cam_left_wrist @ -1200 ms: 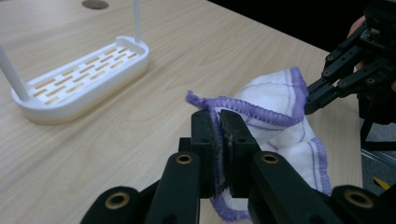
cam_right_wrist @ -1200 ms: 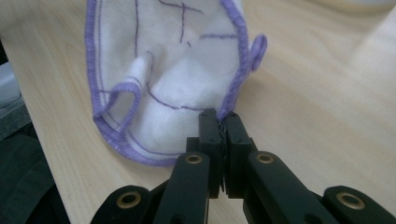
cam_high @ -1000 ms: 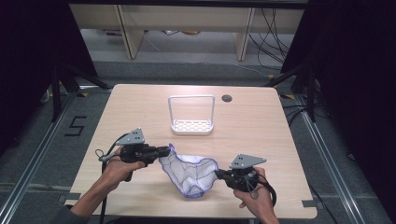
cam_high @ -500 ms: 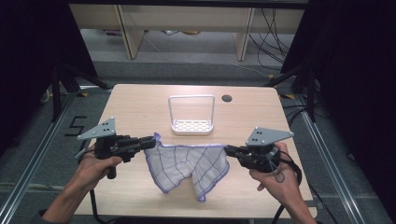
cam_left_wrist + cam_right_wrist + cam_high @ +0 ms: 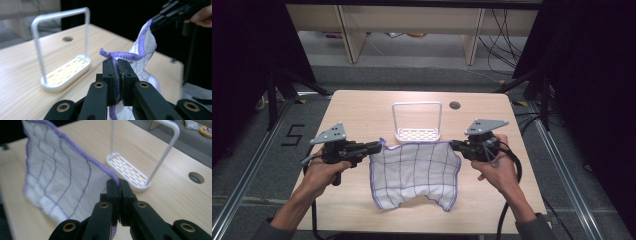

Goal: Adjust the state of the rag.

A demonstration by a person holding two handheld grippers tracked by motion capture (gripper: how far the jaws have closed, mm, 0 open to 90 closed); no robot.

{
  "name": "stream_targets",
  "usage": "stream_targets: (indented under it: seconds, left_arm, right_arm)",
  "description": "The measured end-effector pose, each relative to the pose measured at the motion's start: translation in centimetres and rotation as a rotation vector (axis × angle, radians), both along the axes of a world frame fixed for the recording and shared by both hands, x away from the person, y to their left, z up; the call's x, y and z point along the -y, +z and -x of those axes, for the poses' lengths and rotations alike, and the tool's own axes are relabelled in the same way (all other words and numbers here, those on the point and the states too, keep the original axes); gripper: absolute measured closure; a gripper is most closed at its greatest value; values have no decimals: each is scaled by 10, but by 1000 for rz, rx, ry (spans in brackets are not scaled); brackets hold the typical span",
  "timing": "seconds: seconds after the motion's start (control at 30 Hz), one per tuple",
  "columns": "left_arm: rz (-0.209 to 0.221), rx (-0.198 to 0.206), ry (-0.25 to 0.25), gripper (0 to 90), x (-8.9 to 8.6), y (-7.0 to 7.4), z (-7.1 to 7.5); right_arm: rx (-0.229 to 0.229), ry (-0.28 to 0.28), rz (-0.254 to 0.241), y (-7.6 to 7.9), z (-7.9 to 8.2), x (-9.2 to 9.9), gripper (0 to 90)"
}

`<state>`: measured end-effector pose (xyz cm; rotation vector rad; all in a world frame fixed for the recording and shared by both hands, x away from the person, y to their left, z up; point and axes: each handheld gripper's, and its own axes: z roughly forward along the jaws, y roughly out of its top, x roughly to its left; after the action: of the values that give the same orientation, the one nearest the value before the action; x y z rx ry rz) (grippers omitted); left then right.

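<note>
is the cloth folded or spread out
Spread out: the cloth hangs stretched between the left gripper and right gripper, each clamped on an upper corner.

Cloth [image 5: 416,172]: thin white woven fabric, matt, soft; purple grid lines; thick purple stitched edging, fuzzy in the left gripper view.
Rack [image 5: 417,122]: white plastic look, smooth, slight sheen; slotted base, rounded-bar frame.
Table [image 5: 362,107]: light wood-grain top, smooth, matt; one round dark hole [image 5: 455,105].
Left gripper [image 5: 117,66]: black plastic jaws, matt; pads rough and worn at the faces; brass-coloured rings at the pivots.
Right gripper [image 5: 119,186]: same black matt jaws, brass-coloured rings.
Plates on top of grippers [image 5: 485,125]: grey, flat, dull finish.
Cables [image 5: 510,175]: black, smooth sheath.
</note>
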<state>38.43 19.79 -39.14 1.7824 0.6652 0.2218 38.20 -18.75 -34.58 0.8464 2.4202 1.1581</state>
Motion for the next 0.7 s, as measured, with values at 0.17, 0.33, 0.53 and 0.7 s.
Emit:
stream_targets:
  seconds: [0.17,0.33,0.53,0.7]
  left_arm:
    - [-83,-24,69,845,8,-34,-28]
    - [-140,-74,99,844,15,-65,-49]
    - [-192,-122,122,839,14,-95,-59]
    - [-246,-150,111,833,20,-113,-59]
  right_arm:
    - [-41,-52,77,-38,-44,-14,892]
    - [-118,-86,111,-78,-74,-24,891]
    - [-140,-111,167,-111,-89,-37,889]
    - [-147,-95,226,-132,-93,-39,887]
